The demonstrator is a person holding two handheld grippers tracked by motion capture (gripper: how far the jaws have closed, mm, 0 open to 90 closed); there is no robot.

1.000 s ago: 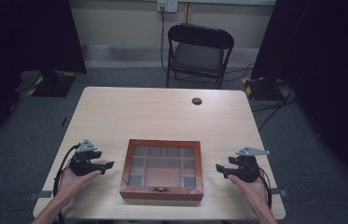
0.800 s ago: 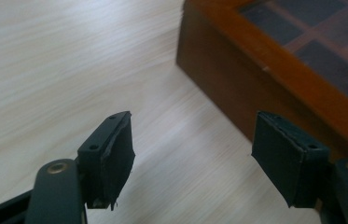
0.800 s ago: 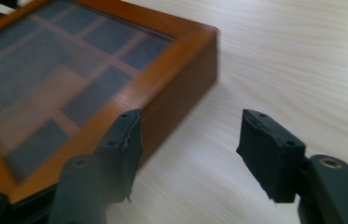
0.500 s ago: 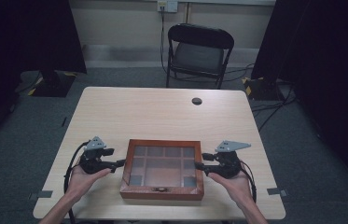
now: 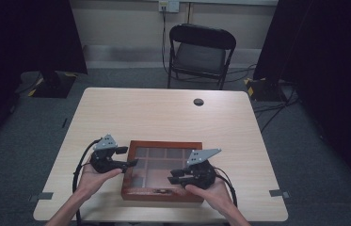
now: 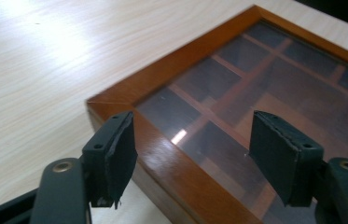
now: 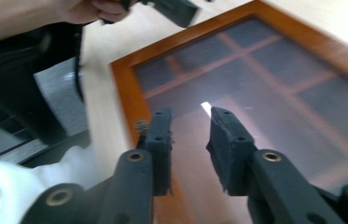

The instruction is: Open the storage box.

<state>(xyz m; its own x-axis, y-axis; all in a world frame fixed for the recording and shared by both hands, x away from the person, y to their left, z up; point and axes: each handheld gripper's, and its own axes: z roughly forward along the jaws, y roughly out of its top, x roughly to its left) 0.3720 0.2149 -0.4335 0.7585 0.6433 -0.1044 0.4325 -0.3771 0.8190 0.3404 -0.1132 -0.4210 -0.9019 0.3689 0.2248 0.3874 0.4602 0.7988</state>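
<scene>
A wooden box (image 5: 161,172) with a glass lid sits on the table (image 5: 163,113), at the 6 o'clock edge near the person. Under the glass you can see small square parts.

The left gripper (image 5: 128,157) is at the box's 9 o'clock side. Its jaws are spread wide, over the box's corner (image 6: 111,100), and hold nothing.

The right gripper (image 5: 175,176) is above the glass, near the box's 5 o'clock part. Its jaws are a little apart and hold nothing.

A black chair (image 5: 200,52) stands past the table at 12 o'clock.
</scene>
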